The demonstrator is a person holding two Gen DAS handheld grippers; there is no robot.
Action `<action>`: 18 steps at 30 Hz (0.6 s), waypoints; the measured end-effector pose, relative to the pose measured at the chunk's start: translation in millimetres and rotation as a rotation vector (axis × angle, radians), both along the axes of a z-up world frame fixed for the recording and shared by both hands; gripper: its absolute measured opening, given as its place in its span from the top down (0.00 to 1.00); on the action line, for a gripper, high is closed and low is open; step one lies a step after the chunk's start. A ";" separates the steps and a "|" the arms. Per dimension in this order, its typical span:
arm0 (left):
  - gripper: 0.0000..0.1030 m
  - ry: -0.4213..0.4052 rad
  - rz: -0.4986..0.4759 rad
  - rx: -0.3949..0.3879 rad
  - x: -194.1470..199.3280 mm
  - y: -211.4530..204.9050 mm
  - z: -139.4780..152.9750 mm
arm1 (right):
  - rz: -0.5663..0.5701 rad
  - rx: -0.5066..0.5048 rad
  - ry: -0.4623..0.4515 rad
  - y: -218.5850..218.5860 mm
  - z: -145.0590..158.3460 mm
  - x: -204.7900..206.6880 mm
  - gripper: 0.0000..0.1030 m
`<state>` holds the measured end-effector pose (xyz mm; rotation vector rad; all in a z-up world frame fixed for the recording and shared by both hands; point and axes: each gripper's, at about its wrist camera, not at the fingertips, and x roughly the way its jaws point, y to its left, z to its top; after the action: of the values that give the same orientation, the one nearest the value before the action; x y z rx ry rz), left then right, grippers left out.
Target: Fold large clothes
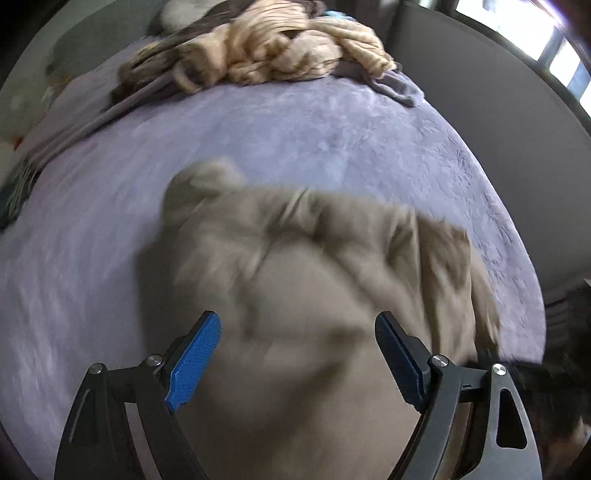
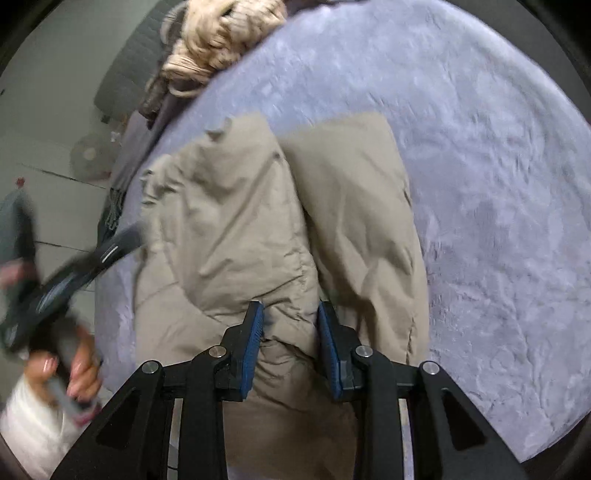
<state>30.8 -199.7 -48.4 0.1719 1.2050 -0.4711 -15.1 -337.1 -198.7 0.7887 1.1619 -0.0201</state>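
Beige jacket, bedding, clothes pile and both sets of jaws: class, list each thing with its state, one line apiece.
Beige jacket: lying on the bed, partly folded, creased.
Purple blanket: spread over the bed, under the jacket.
Clothes pile: heaped, unfolded, at the far edge.
Left gripper: jaws wide open above the jacket, holding nothing.
Right gripper: jaws part open, a jacket ridge between them, grip unclear.

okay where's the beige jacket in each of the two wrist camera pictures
Left wrist: the beige jacket fills the lower centre, blurred, beyond the wide-apart left tongs.
Right wrist: it runs up the centre, a ridge of it between the right tongs.
Shared landmark: the cream knit pile at the lavender blanket's far edge.
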 end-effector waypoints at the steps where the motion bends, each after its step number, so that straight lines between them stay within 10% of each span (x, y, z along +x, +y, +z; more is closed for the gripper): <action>1: 0.17 0.020 0.013 -0.006 -9.9 12.0 -0.8 | -0.005 0.012 0.005 -1.0 -4.2 -0.6 0.67; 8: 0.14 0.179 0.125 -0.033 -54.9 58.8 -41.2 | 0.024 0.008 0.027 2.4 -30.0 -3.5 0.68; 18: 0.14 0.138 0.114 -0.008 -59.7 63.4 -30.7 | -0.016 -0.045 0.010 11.3 10.9 -16.1 0.63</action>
<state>-28.8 -136.3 -79.1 0.0639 1.3405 -0.3927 -31.2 -325.8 -187.8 0.7588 1.1607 -0.0627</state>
